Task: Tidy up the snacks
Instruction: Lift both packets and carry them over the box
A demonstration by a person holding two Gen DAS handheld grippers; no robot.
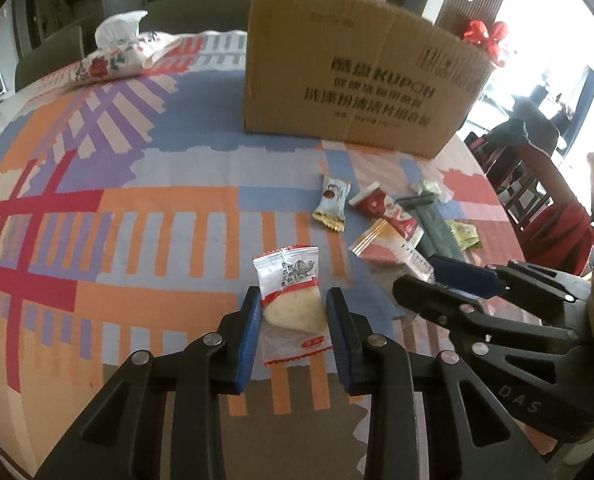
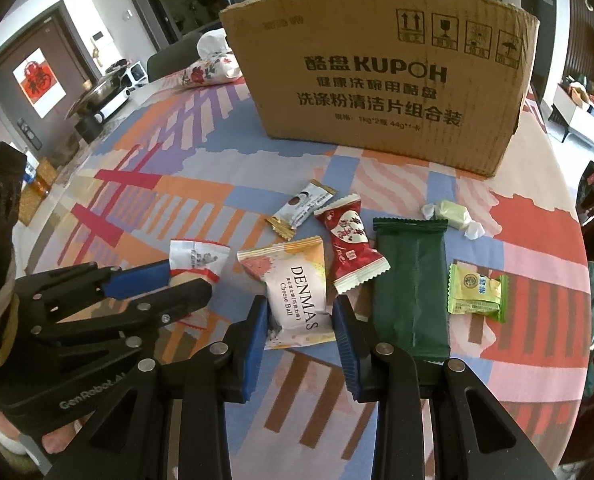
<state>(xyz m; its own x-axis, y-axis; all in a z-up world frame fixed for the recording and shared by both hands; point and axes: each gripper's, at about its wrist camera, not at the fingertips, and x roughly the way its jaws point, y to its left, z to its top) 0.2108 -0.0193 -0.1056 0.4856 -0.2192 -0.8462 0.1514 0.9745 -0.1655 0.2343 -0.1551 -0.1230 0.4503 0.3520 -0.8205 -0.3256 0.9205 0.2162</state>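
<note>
White-red camel-print snack packet (image 1: 287, 288) sits between left gripper (image 1: 291, 312) open fingers, touching; DENMAS Cheese Ball packet (image 2: 297, 292) between right gripper (image 2: 300, 322) open fingers. Both lie in front of brown cardboard box (image 2: 377, 80), on multicoloured patterned tablecloth (image 1: 117, 208).

Hidden behind the cardboard box (image 2: 381, 80): its inside and the tabletop (image 2: 185, 200) beyond. Cut off by the right gripper (image 1: 453, 280): near corner of the DENMAS packet (image 1: 393, 252). Covered by the left gripper (image 2: 177, 284): lower part of the white-and-red snack (image 2: 197, 258). Unreadable: small print on the green sachet (image 2: 475, 292).
</note>
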